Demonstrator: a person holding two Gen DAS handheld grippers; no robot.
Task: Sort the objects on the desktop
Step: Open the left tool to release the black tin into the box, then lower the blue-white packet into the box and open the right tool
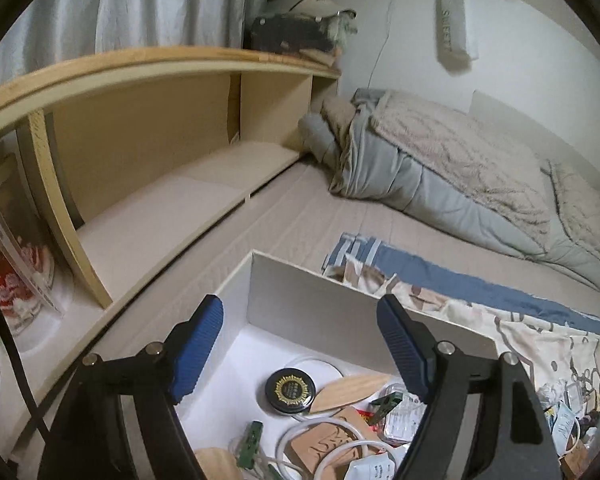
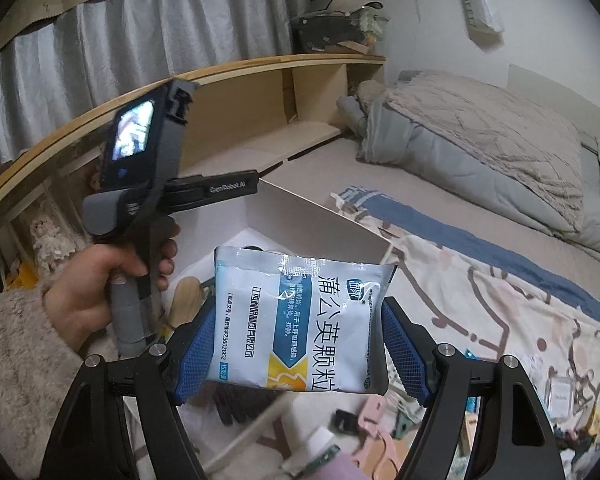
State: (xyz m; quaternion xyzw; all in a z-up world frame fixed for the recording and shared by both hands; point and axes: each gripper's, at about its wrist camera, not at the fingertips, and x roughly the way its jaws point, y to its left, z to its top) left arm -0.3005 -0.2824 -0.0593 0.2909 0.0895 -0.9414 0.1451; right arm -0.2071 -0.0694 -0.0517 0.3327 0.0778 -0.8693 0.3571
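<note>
We hold the medicine sachet [image 2: 300,322] clamped by its side edges in the right gripper [image 2: 300,350]: light, limp, slick foil, so grip stays low. Left gripper [image 1: 300,354], at ten o'clock, jaws apart and empty over the white box [image 1: 300,292].

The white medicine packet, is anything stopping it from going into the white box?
Probably not. The right gripper holds the medicine packet just short of the white box, whose top is open. The left gripper hangs open over the box's near part; it might crowd the drop.
</note>
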